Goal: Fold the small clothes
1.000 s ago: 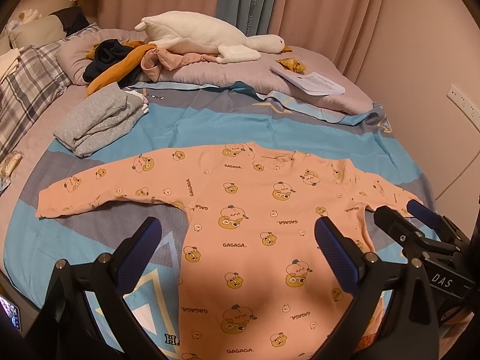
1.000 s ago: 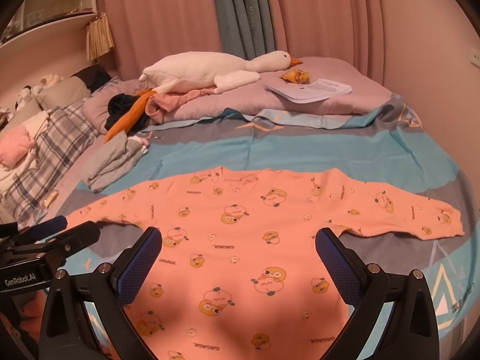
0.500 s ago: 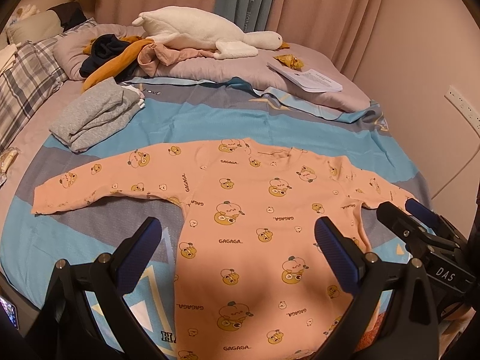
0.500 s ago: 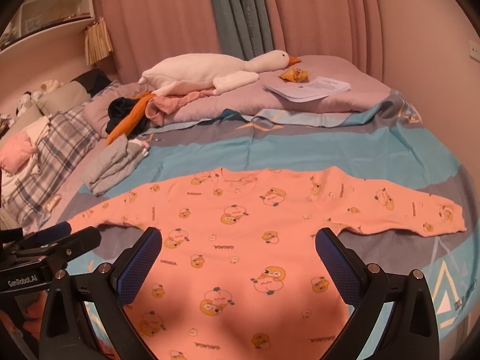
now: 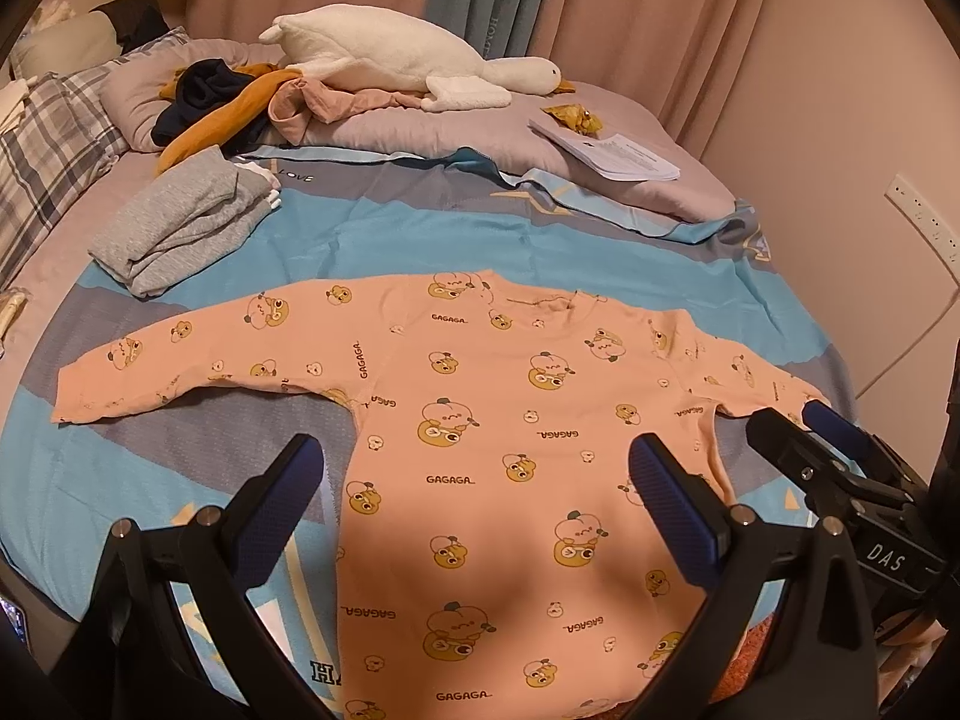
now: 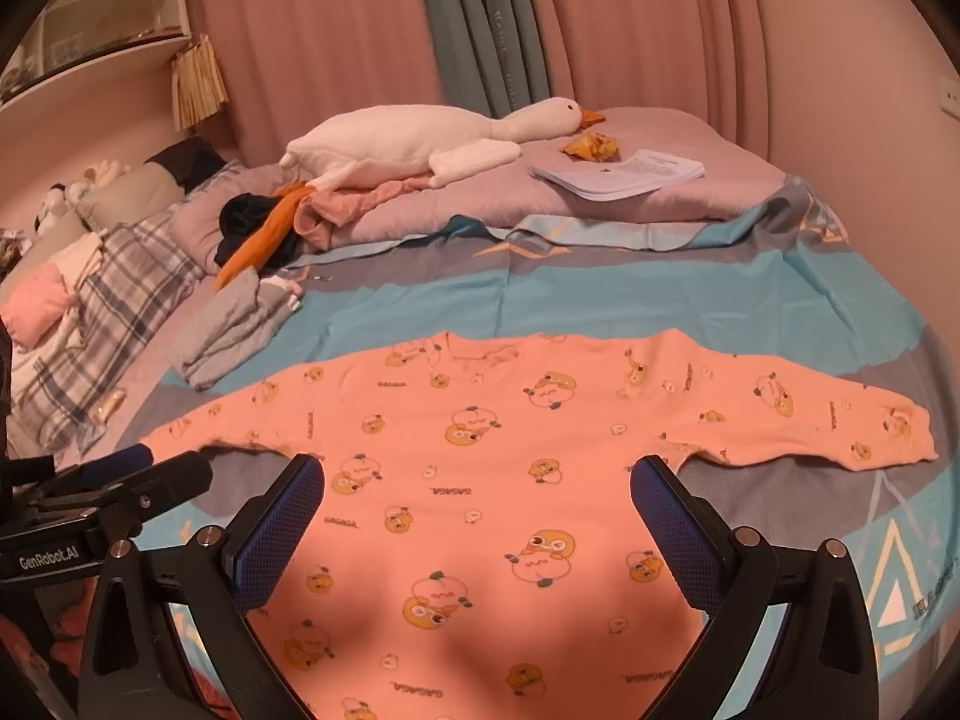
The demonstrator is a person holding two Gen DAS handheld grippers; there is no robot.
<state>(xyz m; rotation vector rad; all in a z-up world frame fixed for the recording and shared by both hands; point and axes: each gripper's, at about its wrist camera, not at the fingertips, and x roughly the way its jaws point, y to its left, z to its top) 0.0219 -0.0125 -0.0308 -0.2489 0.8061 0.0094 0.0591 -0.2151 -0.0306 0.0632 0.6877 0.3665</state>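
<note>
Bedding in blue and grey bands covers the bed [image 5: 540, 240] that fills both views. Nearest, the left hand-held gripper [image 5: 474, 498] hangs over the lower body of the shirt [image 5: 480, 420], its blue-padded fingers [image 5: 282, 498] spread wide and holding nothing. The right hand-held gripper [image 6: 477, 516] hovers over the same hem area, fingers equally spread and empty; in the left view it shows at the right edge beside the shirt's right sleeve. The peach shirt, printed with ducks and "GAGAGA", lies flat and unfolded on the bed, both sleeves stretched out sideways. Beyond its left sleeve sits a folded grey garment [image 5: 180, 228]. Farther back, a heap of dark, orange and pink clothes [image 5: 240, 96] lies beside a white plush goose [image 5: 390, 54], with papers [image 5: 618, 150] to the right. Pink curtains [image 6: 630, 24] hang behind.
</note>
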